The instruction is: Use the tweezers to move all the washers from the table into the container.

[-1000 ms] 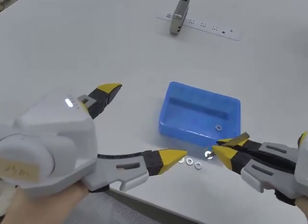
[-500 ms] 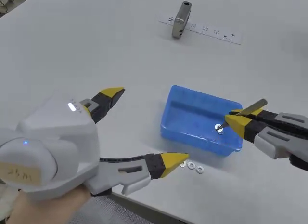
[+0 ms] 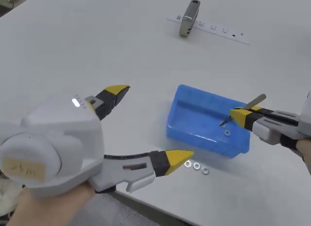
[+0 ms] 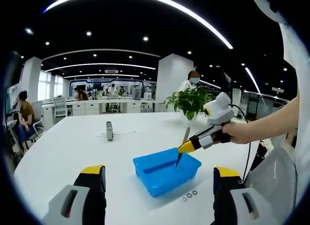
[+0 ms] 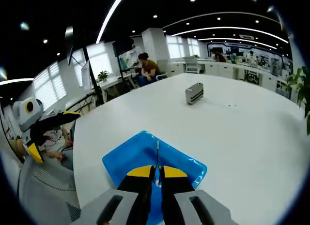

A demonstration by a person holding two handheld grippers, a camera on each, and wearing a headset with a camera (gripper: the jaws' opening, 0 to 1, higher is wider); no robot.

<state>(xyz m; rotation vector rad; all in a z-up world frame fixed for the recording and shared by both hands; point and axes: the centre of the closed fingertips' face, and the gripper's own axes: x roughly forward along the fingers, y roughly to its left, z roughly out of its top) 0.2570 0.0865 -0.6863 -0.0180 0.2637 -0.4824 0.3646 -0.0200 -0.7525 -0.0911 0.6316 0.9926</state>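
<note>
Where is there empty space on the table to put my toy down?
The wide bare tabletop between the power strip and the blue container is free. It is crowded near the front edge: washers, left tool, and right tool holding tweezers over the container.
</note>
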